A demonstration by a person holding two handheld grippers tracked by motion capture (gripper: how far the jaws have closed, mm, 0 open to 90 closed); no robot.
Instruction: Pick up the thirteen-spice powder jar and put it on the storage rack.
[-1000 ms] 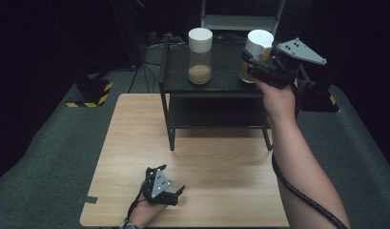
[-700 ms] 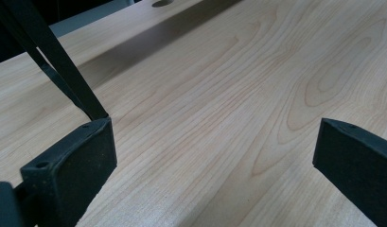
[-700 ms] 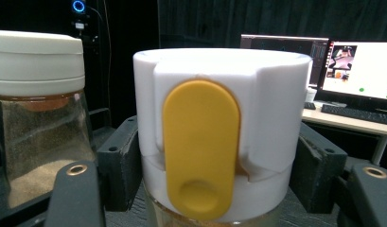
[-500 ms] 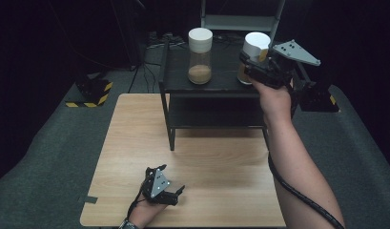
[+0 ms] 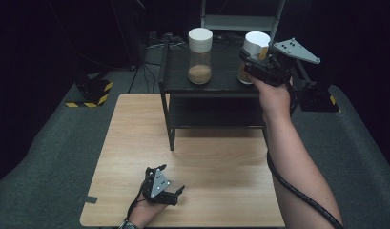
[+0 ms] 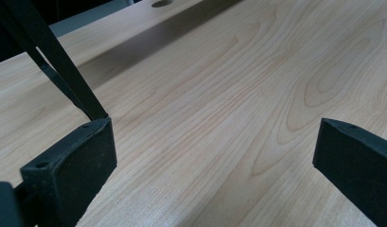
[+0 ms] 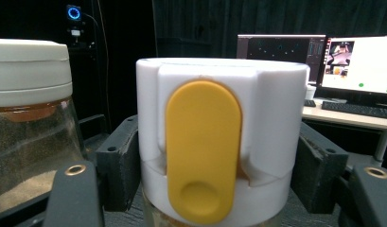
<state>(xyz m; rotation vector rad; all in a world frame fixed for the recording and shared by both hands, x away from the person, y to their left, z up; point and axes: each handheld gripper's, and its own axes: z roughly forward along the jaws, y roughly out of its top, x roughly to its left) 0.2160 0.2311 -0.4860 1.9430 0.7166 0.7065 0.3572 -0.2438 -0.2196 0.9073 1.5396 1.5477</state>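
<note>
Two jars are sitting up on the black shelf (image 5: 216,86) at the far end of the wooden table (image 5: 216,167), and the right gripper (image 5: 253,64) is up there at the right-hand jar (image 5: 256,45), the one with the white lid and the yellow flip tab (image 7: 203,151). From the right gripper view the jaws sit on either side of that lid, tight against it as far as I can see, so I'd call it a grip around the cap rather than the glass body. The jar's base is hidden behind the gripper and hand, so I honestly can't tell whether it's resting on the shelf top or lifted.

The other jar (image 5: 200,55), with some brownish powder in the bottom, stands just to the left on the same shelf top, close but not touching.

Meanwhile the left gripper (image 5: 176,193) is parked low on the near part of the table, jaws spread wide with nothing but bare wood between them.

My read: the grasp looks basically made, and everything after that (lifting it, bringing it down somewhere, maybe handing off to the idle left side) is yet to come. Early days, I'd say.
</note>
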